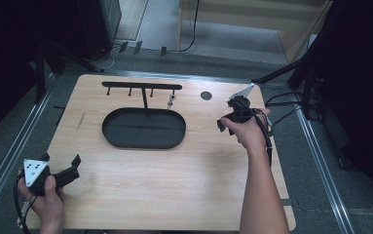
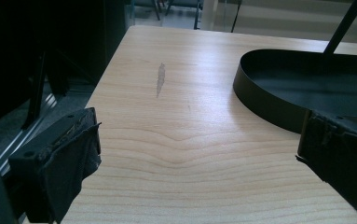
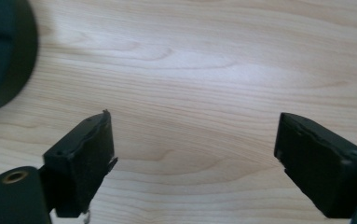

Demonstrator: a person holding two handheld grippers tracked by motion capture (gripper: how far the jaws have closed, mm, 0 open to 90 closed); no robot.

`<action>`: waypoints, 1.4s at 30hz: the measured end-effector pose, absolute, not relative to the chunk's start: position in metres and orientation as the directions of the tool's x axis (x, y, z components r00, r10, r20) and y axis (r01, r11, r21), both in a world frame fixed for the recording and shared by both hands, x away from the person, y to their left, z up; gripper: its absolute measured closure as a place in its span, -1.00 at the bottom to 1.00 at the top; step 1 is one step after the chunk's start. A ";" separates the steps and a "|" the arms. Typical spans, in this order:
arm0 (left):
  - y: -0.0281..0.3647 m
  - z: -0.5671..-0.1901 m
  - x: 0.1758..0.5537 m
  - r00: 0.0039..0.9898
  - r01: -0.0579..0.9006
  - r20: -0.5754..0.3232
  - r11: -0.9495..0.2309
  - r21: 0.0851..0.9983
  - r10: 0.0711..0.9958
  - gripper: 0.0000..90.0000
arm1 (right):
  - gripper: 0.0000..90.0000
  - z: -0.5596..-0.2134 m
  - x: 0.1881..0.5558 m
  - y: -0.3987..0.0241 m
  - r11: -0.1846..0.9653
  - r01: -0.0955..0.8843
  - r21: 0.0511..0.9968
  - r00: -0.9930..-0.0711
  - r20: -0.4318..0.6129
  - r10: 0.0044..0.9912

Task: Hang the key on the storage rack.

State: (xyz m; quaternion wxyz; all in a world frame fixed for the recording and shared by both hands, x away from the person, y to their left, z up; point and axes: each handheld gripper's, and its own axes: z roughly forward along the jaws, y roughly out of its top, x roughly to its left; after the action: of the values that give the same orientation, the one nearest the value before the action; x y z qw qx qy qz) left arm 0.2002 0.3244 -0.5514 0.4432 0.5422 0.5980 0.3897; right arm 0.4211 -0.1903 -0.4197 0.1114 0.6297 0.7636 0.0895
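Both grippers agape | tray point(image 1: 143, 128) between left gripper point(image 1: 60, 168), right gripper point(image 1: 227, 121)

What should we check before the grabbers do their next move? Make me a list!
1. Left gripper open: ok, its jaws stand wide apart over bare wood in the left gripper view.
2. Right gripper open: ok, its jaws are apart with nothing between them in the right gripper view.
3. Tray sitting flat on the table: ok.
4. Tray empty: ok, as far as the high view shows.
5. Small shiny thing hanging from the rack: there, but cannot tell what it is.
6. Cables clear of the tray: ok, each trails near its own hand.
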 end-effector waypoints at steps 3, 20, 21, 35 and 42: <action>0.324 -0.551 0.200 -0.019 0.303 -0.106 0.106 0.947 0.994 -1.00 | -1.00 -0.426 0.419 -0.198 0.165 0.947 0.275 -0.155 -0.058 0.986; 0.324 -0.551 0.200 -0.018 0.301 -0.102 0.102 0.948 0.995 -1.00 | -1.00 -0.472 0.379 -0.243 0.105 0.911 0.400 -0.123 0.021 0.992; 0.324 -0.551 0.200 -0.018 0.301 -0.101 0.102 0.948 0.995 -1.00 | -1.00 -0.474 0.376 -0.246 0.104 0.906 0.410 -0.125 0.024 0.992; 0.323 -0.551 0.200 -0.021 0.299 -0.095 0.097 0.949 0.995 -1.00 | -0.96 -0.502 0.329 -0.297 -0.012 0.799 0.602 -0.063 0.104 0.993; 0.323 -0.551 0.200 -0.022 0.300 -0.095 0.098 0.949 0.995 -1.00 | -0.93 -0.515 0.305 -0.318 -0.030 0.731 0.682 -0.066 0.115 0.991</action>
State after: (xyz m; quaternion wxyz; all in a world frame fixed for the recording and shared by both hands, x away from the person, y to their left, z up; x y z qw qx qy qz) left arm 0.2000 0.3230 -0.5514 0.4401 0.5435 0.5959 0.3948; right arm 0.3051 -0.3185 -0.5150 0.2128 0.6492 0.6630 0.3061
